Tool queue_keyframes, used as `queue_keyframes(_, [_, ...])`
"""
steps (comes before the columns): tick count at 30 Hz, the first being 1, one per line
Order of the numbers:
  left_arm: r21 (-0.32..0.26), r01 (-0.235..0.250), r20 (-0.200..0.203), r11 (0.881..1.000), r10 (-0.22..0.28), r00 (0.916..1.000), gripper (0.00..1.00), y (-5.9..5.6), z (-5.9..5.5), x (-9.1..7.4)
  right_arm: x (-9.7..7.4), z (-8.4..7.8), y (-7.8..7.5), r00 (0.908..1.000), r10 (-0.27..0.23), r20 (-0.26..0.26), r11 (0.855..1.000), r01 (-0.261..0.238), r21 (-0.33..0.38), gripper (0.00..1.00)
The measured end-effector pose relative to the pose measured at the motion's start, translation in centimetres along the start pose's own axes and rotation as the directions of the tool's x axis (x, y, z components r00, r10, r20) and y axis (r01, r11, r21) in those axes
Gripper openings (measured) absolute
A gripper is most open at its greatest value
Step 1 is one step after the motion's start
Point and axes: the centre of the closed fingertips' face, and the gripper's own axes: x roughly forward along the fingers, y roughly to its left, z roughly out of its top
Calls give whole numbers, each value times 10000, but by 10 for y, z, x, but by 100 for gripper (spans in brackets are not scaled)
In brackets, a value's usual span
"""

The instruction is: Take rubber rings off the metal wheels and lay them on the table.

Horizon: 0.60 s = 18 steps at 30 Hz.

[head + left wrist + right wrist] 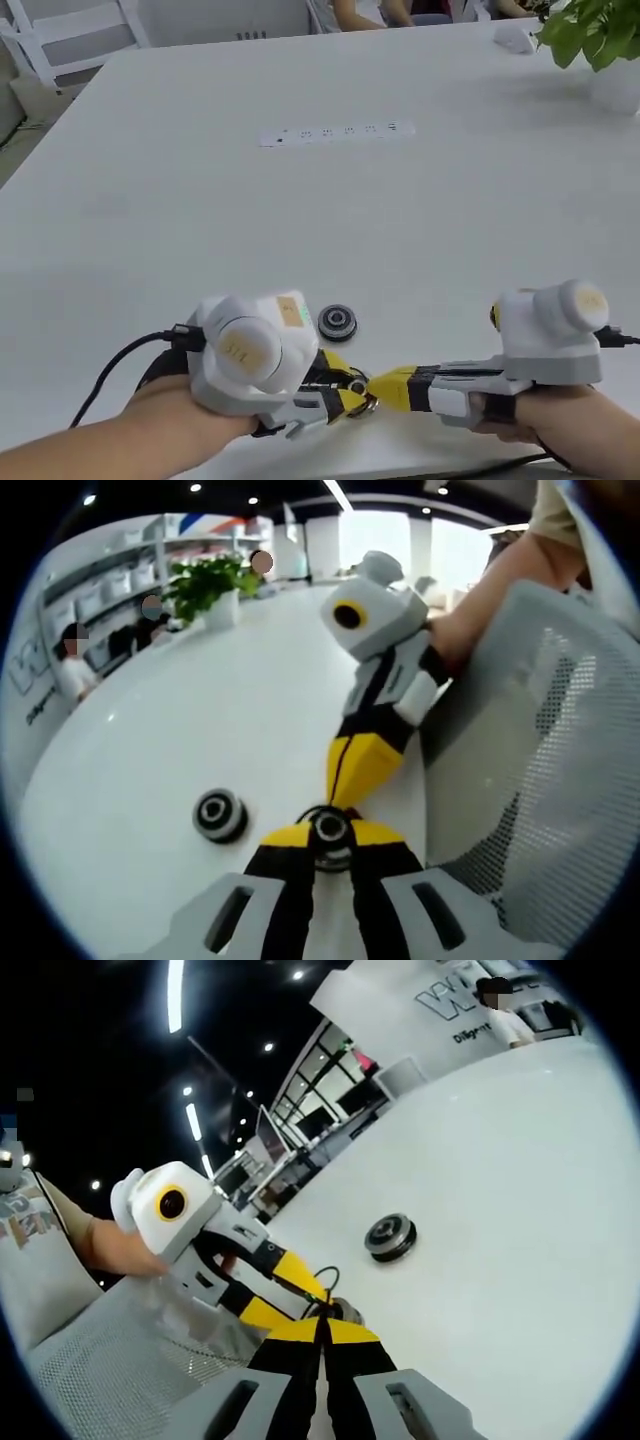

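Landmark: loose wheel (337, 321), lying flat on the table (180, 200), black ring on its rim.

- Left gripper (347, 394): just nearside of the loose wheel, jaws clamped narrow on a second wheel, the held wheel (329, 827), which sits between the yellow tips.
- Right gripper (322, 1325): comes in from the right of the loose wheel, tip to tip with the left one. Jaws pressed nearly together at the held wheel's rim, pinching a thin black loop, the rubber ring (327, 1282), which stands off the metal on one side.
- Both grippers are on the nearside of the loose wheel, close to it but apart from it.
- Edges: the table's near edge runs just behind both grippers, tight there. A mesh chair (520, 770) sits right beyond that edge.
- Open room: wide bare tabletop on the far side of the loose wheel and to its left and right. A power strip (335, 132) lies well beyond the loose wheel. A plant (590, 30) stands at the far right corner, well apart.
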Motion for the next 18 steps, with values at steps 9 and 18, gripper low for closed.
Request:
queue_keyframes(9, [-279, 120, -69, 9995, -122, 9999, 17, 1, 0, -3, -1, 2, -2, 9999, -122, 77, 9999, 122, -7, 0])
queue_keyframes(18, [-670, 163, 307, 9976, -143, 9994, 23, 3, 10, -21, -3, 4, 0, 10000, -85, 37, 10000, 85, -32, 0])
